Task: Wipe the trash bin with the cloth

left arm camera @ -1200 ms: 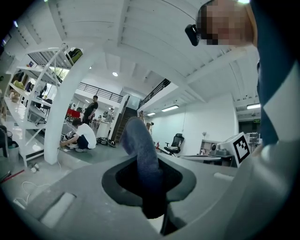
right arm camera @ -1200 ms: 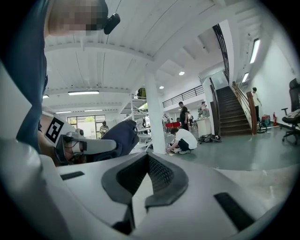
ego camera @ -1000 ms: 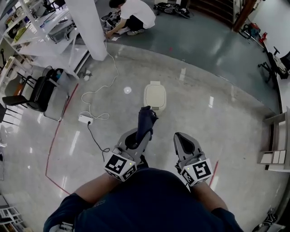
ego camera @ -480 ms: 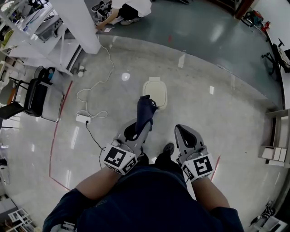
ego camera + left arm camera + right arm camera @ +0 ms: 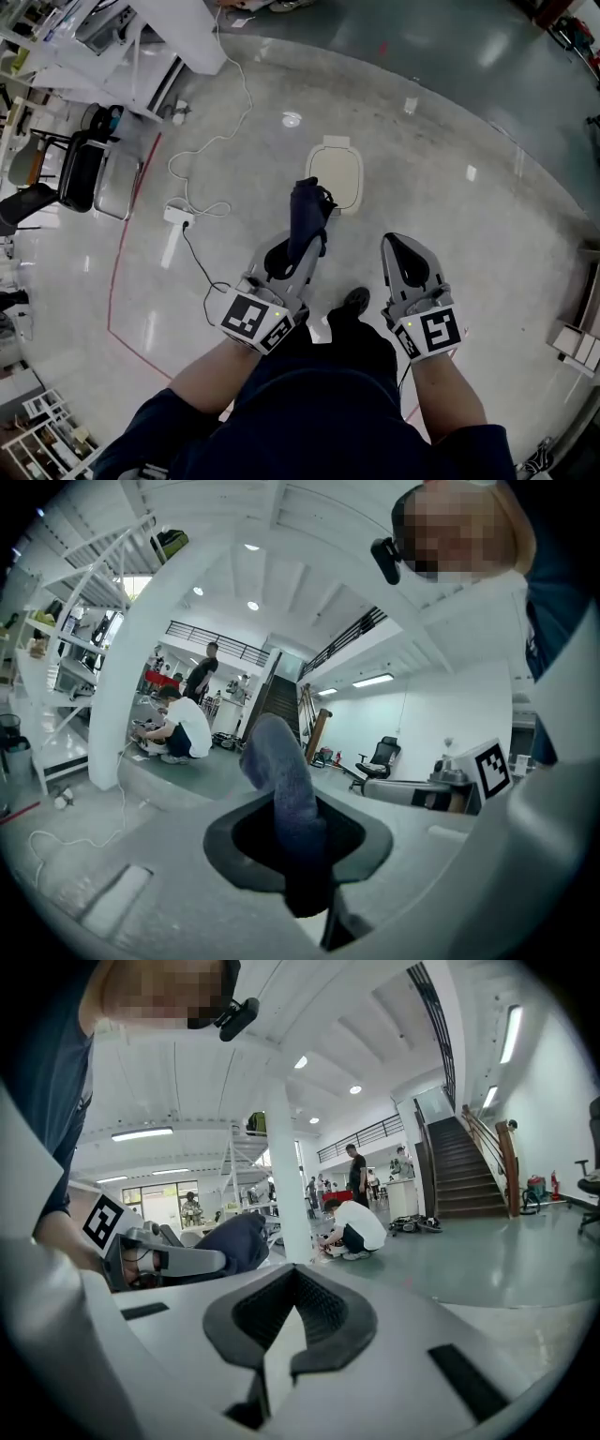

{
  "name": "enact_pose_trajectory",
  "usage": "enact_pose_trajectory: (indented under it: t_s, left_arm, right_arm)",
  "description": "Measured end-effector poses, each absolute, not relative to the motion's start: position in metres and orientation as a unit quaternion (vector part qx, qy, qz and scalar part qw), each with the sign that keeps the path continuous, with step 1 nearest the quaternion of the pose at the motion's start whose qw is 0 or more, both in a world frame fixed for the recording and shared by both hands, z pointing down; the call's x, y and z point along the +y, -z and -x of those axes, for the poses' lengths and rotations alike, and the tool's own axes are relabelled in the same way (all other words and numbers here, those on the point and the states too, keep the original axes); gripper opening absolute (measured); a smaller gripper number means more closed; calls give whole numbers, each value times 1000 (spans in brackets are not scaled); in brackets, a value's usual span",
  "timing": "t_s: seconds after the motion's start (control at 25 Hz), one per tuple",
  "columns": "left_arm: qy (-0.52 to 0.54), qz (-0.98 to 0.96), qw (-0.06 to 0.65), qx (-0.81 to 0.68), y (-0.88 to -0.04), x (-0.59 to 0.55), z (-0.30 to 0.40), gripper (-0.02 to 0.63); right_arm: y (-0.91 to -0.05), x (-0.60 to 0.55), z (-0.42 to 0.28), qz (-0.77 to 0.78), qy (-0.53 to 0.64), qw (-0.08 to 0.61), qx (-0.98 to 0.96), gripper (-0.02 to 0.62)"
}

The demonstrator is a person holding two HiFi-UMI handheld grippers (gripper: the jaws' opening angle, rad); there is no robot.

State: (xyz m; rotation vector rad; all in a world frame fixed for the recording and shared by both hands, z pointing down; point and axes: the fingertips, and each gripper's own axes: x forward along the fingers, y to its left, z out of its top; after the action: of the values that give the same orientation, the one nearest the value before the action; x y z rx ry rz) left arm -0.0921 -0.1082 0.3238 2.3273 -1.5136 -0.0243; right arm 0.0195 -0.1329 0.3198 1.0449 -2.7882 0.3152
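1. I've got the cloth (image 5: 305, 217) in view: soft, matt dark-blue fabric, slightly fuzzy.
2. The trash bin (image 5: 336, 176) looks like smooth cream plastic with a faint sheen.
3. The floor (image 5: 487, 234) is polished and glossy, and it mirrors the lights.
4. The left gripper (image 5: 302, 251) and right gripper (image 5: 409, 251) have matt grey plastic shells and ribbed black pads (image 5: 332, 1320).

Shoe (image 5: 355, 300) stepped into view beside right tongs (image 5: 405, 246).
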Motion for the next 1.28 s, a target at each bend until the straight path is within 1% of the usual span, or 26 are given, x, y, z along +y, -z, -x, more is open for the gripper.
enact_pose_trajectory:
  t_s: [0.2, 0.68, 0.88, 1.08, 1.28]
  left_arm:
    - [1, -813, 183, -552, -386, -147, 95, 66]
    - [-40, -804, 162, -570, -598, -213, 127, 66]
    - [-42, -803, 155, -573, -673, -229, 141, 66]
    - [-49, -812, 122, -569, -733, -251, 149, 66]
    - [-87, -819, 80, -562, -774, -279, 162, 66]
  right_arm:
    - [-379, -174, -20, -343, -106, 72, -931, 9]
    - [-587, -233, -6, -371, -100, 53, -922, 9]
    - [-662, -248, 6, -373, -93, 47, -922, 9]
    - [-725, -262, 16, -366, -77, 37, -927, 9]
    - [-760, -271, 16, -364, -52, 31, -929, 9]
